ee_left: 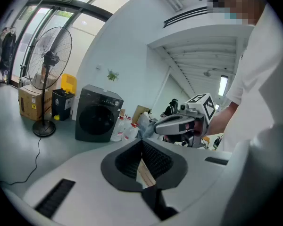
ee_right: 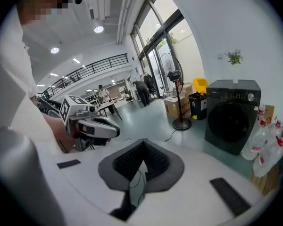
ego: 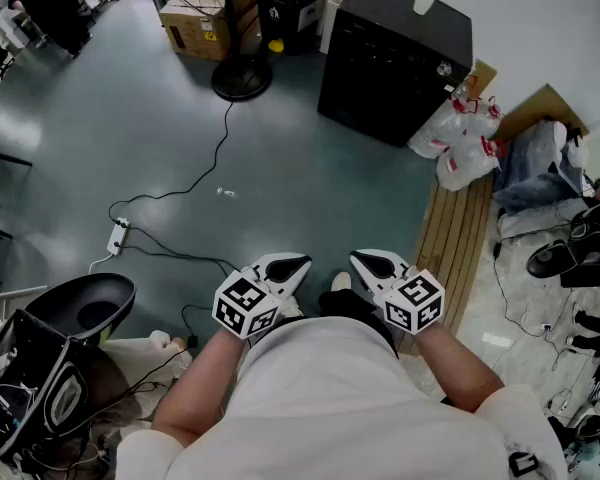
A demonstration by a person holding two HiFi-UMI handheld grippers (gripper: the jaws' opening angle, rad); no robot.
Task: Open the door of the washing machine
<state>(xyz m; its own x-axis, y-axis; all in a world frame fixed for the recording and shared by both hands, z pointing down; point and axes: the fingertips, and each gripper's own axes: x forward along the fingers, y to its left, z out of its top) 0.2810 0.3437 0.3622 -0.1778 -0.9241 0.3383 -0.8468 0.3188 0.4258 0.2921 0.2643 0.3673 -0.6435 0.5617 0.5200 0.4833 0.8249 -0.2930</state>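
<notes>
The dark washing machine (ego: 395,63) stands against the far wall, and its round door (ee_left: 95,120) is closed. The right gripper view shows the same machine (ee_right: 233,117) a few steps away. I hold both grippers close to my body, well short of the machine. My left gripper (ego: 285,268) is shut, with nothing between its jaws. The right gripper (ego: 375,266) is also shut and empty. Each gripper sees the other beside it: the right gripper (ee_left: 179,124) in the left gripper view, the left gripper (ee_right: 92,126) in the right gripper view.
A pedestal fan (ego: 242,73) stands left of the machine, its cable (ego: 195,183) running across the floor to a power strip (ego: 117,236). White jugs (ego: 465,138) and a slatted wooden board (ego: 460,238) lie to the right. A black seat-like object (ego: 50,358) is at my lower left.
</notes>
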